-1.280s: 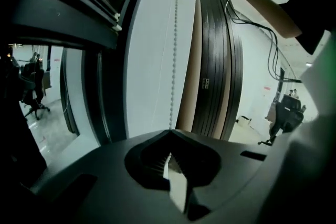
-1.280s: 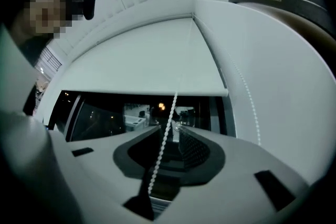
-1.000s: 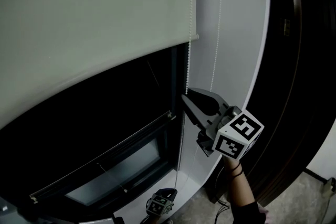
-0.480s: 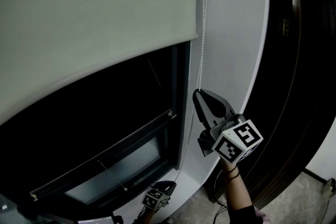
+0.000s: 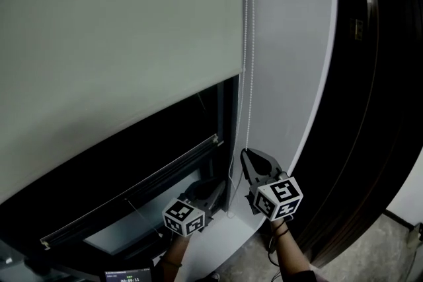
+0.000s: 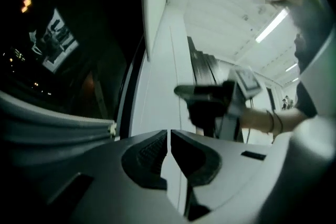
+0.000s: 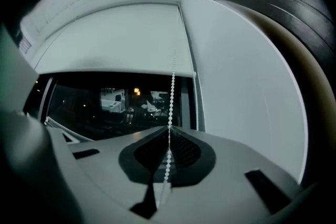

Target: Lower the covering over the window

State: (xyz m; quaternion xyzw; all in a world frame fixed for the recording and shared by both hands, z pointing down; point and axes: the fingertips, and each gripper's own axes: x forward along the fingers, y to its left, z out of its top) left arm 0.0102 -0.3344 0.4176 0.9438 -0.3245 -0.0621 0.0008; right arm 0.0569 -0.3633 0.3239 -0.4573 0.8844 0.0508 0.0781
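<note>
Blind [image 5: 119,43] partway down the window [image 5: 132,168], bottom edge above the dark glass. Right gripper [image 7: 169,134] clamped on the bead cord [image 7: 171,94], cord running straight up past the blind's right edge along the white wall [image 5: 291,76]. Left gripper [image 6: 169,136] just beside, near the windowsill, jaws pressed together, nothing visible between them.

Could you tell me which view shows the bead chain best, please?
The right gripper view: the bead chain runs down into the shut right claw, beads distinct. The head view shows only a thin line beside the blind; the left gripper view, no clear chain.
</note>
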